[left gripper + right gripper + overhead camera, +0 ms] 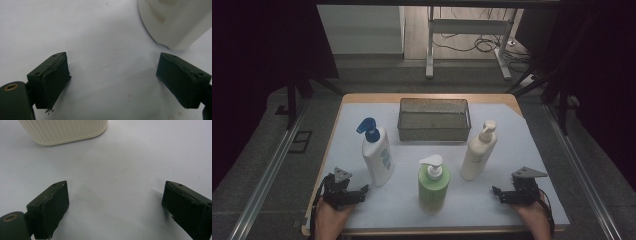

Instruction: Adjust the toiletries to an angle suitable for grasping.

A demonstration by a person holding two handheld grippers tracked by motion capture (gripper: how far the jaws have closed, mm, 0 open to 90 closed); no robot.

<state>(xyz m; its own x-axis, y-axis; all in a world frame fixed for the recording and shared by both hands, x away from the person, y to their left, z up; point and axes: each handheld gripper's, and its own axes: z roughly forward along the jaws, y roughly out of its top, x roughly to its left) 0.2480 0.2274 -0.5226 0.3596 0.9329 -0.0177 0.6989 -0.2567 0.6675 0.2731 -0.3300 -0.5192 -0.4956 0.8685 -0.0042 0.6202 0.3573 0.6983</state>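
Note:
Three pump bottles stand on the white table sheet (512, 150): a white bottle with a blue pump (377, 155) at left, a green bottle with a white pump (433, 185) in the middle front, and a cream bottle (479, 152) at right. Behind them sits a grey metal basket (434, 120). My left gripper (362, 192) rests near the front left, open, with the white bottle's base (175, 22) just ahead of it. At the front right my right gripper (497, 192) is open too, the ribbed cream bottle base (65, 131) beyond its jaws.
The basket holds nothing that I can see. The table's wooden edge (427, 97) runs along the back, with metal rails (262, 175) on both sides and a table frame with cables (482, 45) on the floor beyond.

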